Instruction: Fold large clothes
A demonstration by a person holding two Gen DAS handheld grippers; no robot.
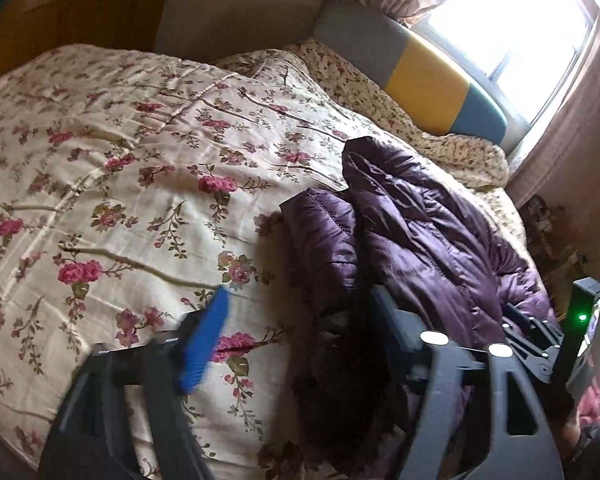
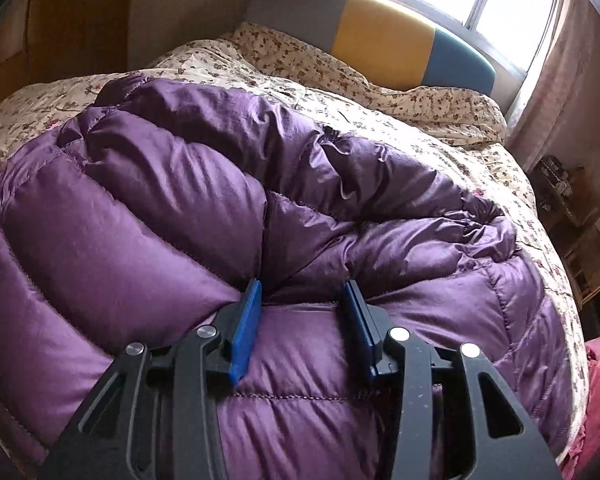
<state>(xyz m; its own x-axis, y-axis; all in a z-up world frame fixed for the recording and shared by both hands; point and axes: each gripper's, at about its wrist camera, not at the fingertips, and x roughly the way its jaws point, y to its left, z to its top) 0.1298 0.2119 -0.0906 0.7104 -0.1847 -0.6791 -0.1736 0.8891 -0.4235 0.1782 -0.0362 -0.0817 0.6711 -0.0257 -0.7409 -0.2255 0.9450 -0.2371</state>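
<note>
Fold prep | right claw [image 2: 302,330] apart, pressed into puffy purple quilted down jacket [image 2: 220,220] on floral bed quilt [image 1: 140,160], likely flattening | left claw [image 1: 300,344] apart, empty, beside jacket edge

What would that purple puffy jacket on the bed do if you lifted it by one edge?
The jacket would probably sag and unfold, since it lies in soft rumpled folds on the quilt. Its puffed sections suggest that it is light for its bulk. The shiny fabric may slip between the open right tool unless a thick bunch is pinched.
</note>
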